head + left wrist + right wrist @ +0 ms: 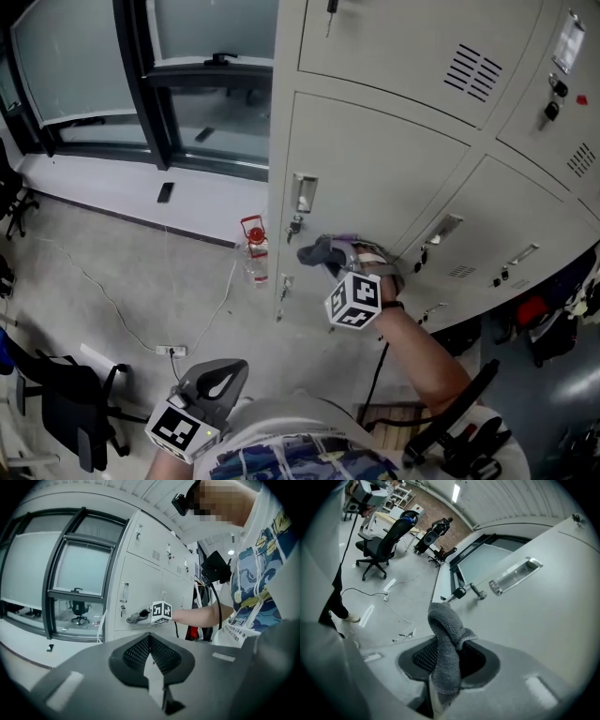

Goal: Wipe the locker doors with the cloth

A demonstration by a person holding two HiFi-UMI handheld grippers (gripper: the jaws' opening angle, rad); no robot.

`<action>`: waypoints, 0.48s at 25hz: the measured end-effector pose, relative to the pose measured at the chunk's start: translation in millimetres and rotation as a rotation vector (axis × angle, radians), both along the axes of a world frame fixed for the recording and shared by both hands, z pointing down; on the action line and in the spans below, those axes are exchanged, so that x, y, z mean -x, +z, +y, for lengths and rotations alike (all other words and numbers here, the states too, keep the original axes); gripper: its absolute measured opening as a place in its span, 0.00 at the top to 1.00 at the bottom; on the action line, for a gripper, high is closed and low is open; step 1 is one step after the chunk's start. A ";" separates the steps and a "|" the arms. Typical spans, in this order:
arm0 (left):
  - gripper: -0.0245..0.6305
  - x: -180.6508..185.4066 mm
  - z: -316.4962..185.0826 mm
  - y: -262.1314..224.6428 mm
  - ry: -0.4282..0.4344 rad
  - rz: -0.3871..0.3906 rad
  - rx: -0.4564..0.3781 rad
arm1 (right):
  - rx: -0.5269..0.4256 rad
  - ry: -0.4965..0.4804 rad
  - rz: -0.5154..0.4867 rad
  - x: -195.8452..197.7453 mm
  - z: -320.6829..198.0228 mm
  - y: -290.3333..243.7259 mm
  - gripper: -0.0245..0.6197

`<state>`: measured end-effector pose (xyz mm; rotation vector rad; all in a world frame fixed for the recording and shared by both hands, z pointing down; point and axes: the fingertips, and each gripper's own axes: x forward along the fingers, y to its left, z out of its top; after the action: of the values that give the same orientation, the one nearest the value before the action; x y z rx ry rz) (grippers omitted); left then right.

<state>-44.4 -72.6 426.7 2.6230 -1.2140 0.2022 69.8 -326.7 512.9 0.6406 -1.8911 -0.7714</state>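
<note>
My right gripper (444,670) clamps the cloth (446,632) at the locker door (543,625); the loose fold could snag the key (460,592). Left gripper (150,639) is closed, empty.

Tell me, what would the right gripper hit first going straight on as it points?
Probably the keyed lock on the pale grey metal locker door, reached first by the grey towelling cloth that the right gripper holds; depth is unclear.
</note>
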 end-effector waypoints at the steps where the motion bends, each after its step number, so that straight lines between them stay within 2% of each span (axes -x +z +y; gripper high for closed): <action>1: 0.96 0.9 -0.5 0.3 -0.005 0.000 0.001 | 0.014 0.000 0.006 -0.2 -0.1 8.6 0.78; 8: 0.96 6.1 0.0 6.7 -0.027 0.005 0.013 | 0.103 0.006 0.043 -1.0 -0.4 57.2 0.79; 12: 0.96 7.0 -0.1 4.5 -0.025 0.014 0.003 | 0.133 0.010 0.049 -0.2 1.6 58.6 0.79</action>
<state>-51.4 -72.7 431.1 2.6008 -1.2397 0.1802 70.0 -325.1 571.6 0.5428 -1.8754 -0.6431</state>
